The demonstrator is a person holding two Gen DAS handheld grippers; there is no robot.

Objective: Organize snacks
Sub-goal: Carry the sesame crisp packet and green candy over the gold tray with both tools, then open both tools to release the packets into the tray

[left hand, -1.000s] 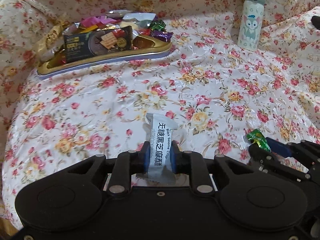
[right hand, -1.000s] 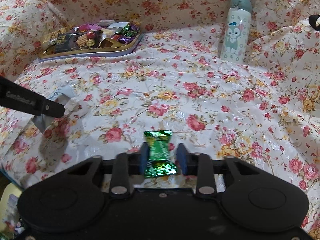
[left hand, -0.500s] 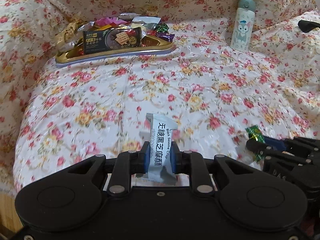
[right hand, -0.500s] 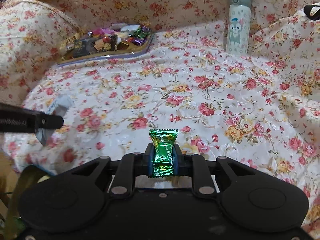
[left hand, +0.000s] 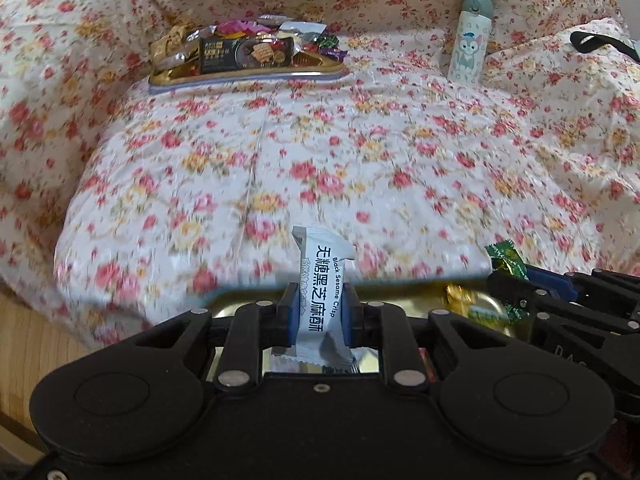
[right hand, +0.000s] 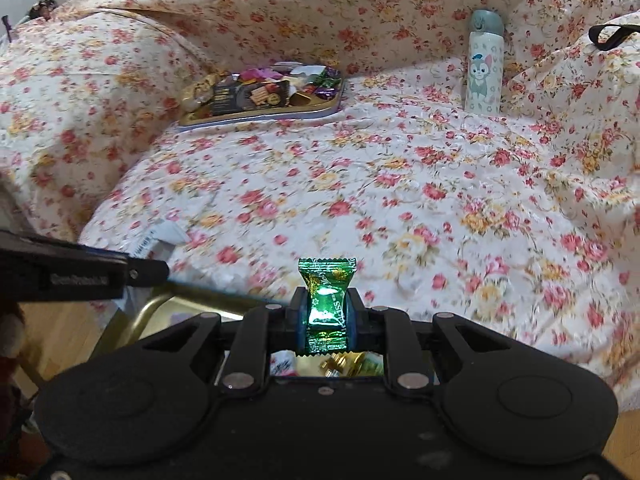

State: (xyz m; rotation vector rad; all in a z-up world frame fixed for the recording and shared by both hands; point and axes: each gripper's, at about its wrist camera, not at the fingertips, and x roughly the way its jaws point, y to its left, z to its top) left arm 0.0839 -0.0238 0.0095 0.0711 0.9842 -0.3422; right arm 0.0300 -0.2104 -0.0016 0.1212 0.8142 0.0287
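My left gripper [left hand: 319,305] is shut on a grey-white black sesame crisp packet [left hand: 322,280], held upright. My right gripper [right hand: 326,310] is shut on a green foil candy [right hand: 326,296]; it also shows in the left wrist view [left hand: 505,258] at the right. Both grippers hover over a gold tin tray [left hand: 486,304] at the bed's near edge, with a few wrapped sweets in it [right hand: 340,362]. A second gold tray [left hand: 248,74] piled with snacks, among them a dark cracker pack [left hand: 248,55], lies at the far left of the bed.
A flowered sheet [left hand: 360,160] covers the bed. A white cartoon-cat bottle [left hand: 468,40] stands upright at the back right. A black strap [right hand: 608,36] lies at the far right. Wooden floor [left hand: 28,344] shows at the lower left.
Both grippers have pulled back from the bed toward its near edge, each still holding its snack. The near gold tray has come into view beneath them.
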